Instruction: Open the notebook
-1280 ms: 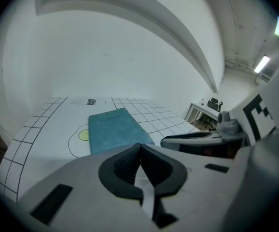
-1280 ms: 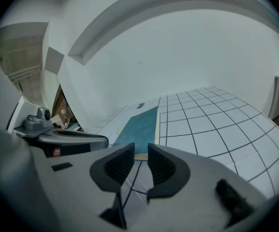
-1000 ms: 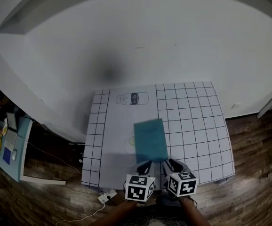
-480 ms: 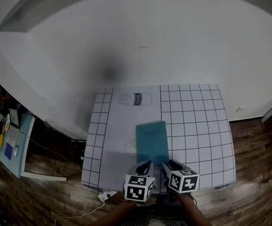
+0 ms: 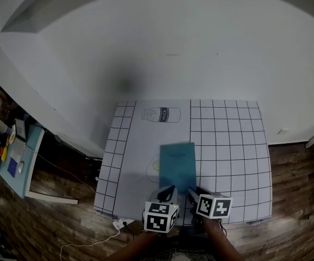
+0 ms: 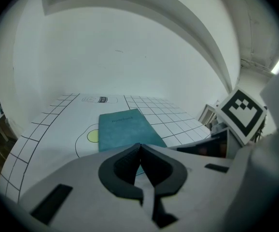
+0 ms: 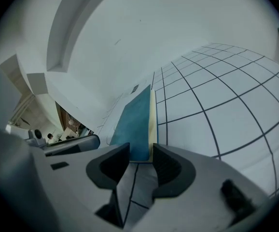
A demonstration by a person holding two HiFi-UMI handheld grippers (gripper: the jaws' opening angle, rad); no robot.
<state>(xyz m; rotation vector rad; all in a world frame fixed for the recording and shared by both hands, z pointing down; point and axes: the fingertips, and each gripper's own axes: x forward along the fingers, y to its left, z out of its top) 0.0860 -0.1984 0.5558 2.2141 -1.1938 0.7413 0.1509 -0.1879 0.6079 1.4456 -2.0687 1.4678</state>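
Note:
A shut teal notebook (image 5: 177, 165) lies on the white grid mat (image 5: 227, 140), over a printed circle with a yellow dot (image 6: 92, 136). My left gripper (image 5: 168, 191) sits at the notebook's (image 6: 122, 128) near left end; in the left gripper view its jaws (image 6: 140, 148) are shut with nothing between them. My right gripper (image 5: 193, 192) is at the near right corner. Its jaws (image 7: 140, 152) have just been opening and stand open. The corner of the notebook (image 7: 135, 117) and its cream page edge (image 7: 152, 117) show in the gap just beyond the tips, and the pads do not press on it.
A bottle outline (image 5: 160, 115) is printed at the mat's far side. The mat's near edge runs just under both grippers, with wood floor (image 5: 287, 200) beyond. A white power strip (image 5: 123, 223) lies on the floor, and a small blue table (image 5: 17, 165) stands at far left.
The right gripper has rolled and sunk a little at the notebook's near right corner. The left gripper and the notebook have stayed put.

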